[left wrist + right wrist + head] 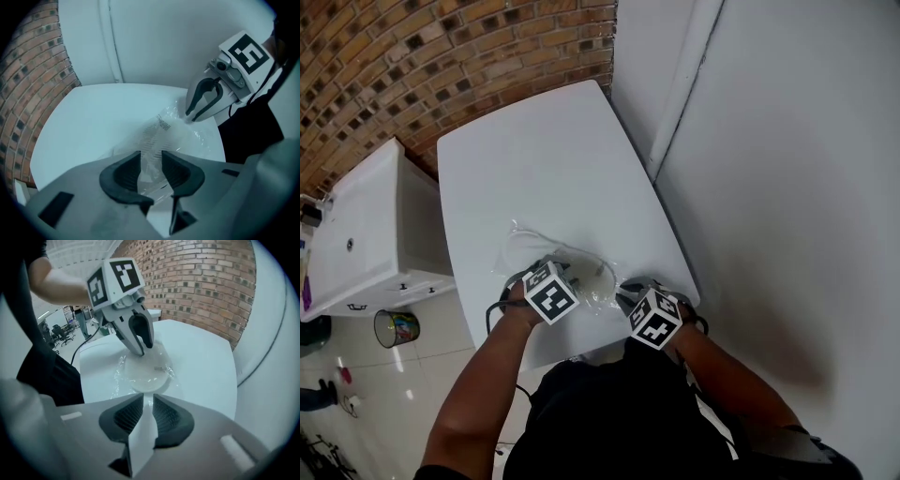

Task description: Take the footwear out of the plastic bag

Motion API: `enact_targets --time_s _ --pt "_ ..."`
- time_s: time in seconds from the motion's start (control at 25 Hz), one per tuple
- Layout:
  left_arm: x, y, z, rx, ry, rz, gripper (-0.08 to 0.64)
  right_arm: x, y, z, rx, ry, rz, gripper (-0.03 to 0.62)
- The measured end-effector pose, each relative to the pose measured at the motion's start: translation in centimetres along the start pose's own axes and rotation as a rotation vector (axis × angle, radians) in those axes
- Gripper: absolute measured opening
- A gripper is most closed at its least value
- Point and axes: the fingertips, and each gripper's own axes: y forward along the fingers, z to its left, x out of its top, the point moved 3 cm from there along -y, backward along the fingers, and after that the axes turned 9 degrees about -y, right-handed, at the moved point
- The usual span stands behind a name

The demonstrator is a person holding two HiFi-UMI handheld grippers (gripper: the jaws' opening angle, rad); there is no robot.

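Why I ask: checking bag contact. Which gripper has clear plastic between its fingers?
The left gripper: film of the plastic bag sits between its parted fingers. The right gripper shows only white in its gap.

The worktop (553,178) is a white, smooth, rectangular slab with rounded corners. Its right long edge runs just beside a white wall (787,187), and its far end faces a brick wall (441,56). One clear plastic bag (581,267) lies crumpled directly on the surface, near the front edge and towards the right-hand corner. The film carries lines of small dark print, too small to read, and a pale rounded item (143,373) lies flat inside the bag.
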Motion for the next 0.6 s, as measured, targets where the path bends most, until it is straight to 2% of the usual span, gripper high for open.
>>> enact_targets --time_s 0.08,0.16,0.36,0.6 --pt "0.0 0.5 -0.2 -0.007 -0.006 0.005 0.124 -0.5 1.2 0.4 0.012 -0.018 0.03 0.063" --pt "0.1 0.5 -0.1 -0.014 -0.043 -0.005 0.109 -0.9 1.7 0.9 0.022 -0.036 0.049 0.059" --pt "0.1 0.0 0.2 -0.016 -0.129 -0.038 0.017 -2.0 1.5 1.2 0.035 -0.05 0.034 0.031" --pt "-1.4 -1.7 0.0 -0.004 -0.277 -0.141 0.011 -3.4 0.7 0.2 0.033 -0.021 0.03 0.034"
